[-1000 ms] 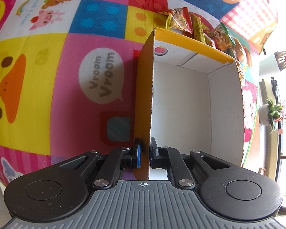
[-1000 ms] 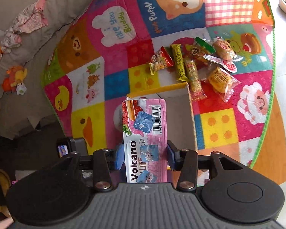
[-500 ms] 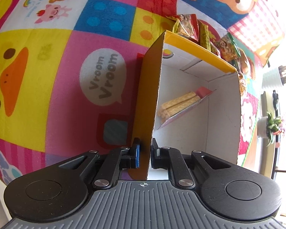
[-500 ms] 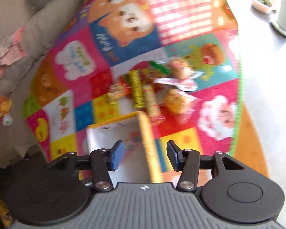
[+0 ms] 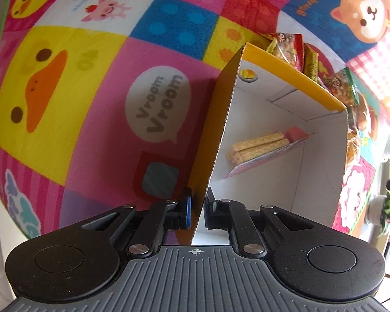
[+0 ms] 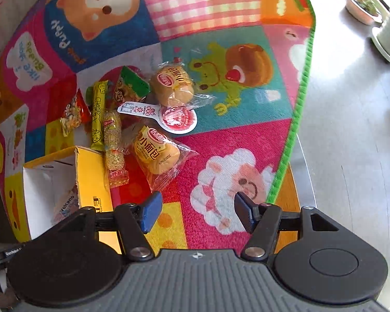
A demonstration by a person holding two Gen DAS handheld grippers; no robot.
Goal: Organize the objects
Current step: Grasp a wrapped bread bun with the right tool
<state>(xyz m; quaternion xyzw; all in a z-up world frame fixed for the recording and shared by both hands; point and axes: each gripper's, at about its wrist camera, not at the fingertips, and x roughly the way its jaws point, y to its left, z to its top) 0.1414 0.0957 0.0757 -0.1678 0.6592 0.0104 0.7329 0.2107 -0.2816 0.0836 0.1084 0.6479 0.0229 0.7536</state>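
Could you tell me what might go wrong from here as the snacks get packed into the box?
The left hand-held gripper pinches only the thin wall of the yellow box; a tug could bend it or tip the box. The right hand-held gripper, jaws just opened and empty, hangs near the bread packet, which lies against other snacks, so a grab may drag neighbours along.

Home living room: cartoon play mat (image 6: 241,140), potted plants (image 6: 388,39) on the floor.
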